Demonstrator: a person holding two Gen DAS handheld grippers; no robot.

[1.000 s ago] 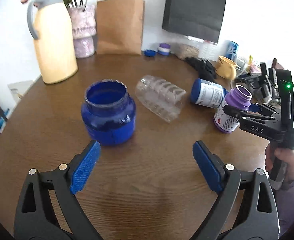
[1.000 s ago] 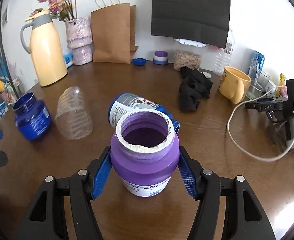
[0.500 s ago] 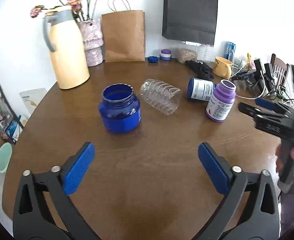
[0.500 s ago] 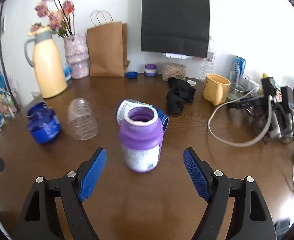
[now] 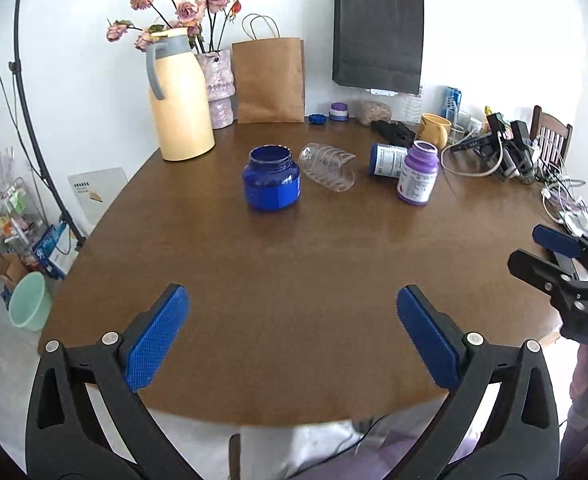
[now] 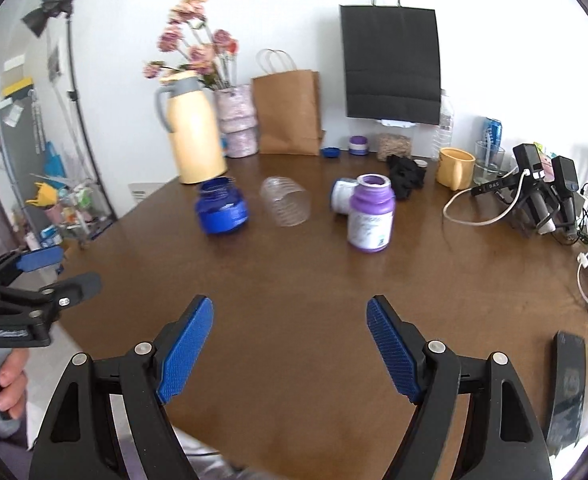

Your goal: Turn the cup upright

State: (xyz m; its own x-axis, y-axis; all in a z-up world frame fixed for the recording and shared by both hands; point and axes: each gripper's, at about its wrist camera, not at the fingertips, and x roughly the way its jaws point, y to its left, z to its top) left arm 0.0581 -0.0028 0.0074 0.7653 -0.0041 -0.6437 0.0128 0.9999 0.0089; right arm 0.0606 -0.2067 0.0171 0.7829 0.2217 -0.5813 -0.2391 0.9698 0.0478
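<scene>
A purple jar (image 5: 417, 172) (image 6: 370, 213) stands upright, mouth up, on the brown table (image 5: 294, 264). A dark blue jar (image 5: 272, 178) (image 6: 222, 210) also stands upright. A clear ribbed cup (image 5: 327, 166) (image 6: 286, 200) lies on its side between them. A blue-and-white bottle (image 5: 387, 154) (image 6: 339, 196) lies on its side behind the purple jar. My left gripper (image 5: 292, 328) is open and empty over the table's near edge. My right gripper (image 6: 290, 340) is open and empty, well back from the purple jar.
A cream thermos jug (image 5: 178, 96), a vase of flowers (image 5: 218, 88), a brown paper bag (image 5: 270, 80) and a black bag (image 5: 377, 40) stand at the back. A yellow mug (image 6: 455, 168), black cloth (image 6: 405, 172), chargers and cables (image 6: 533, 196) fill the right side. A dark phone (image 6: 567, 384) lies near right.
My right gripper has opened, released the purple jar upright on the table and pulled back toward me. My left gripper has also drawn back from the blue jar.
</scene>
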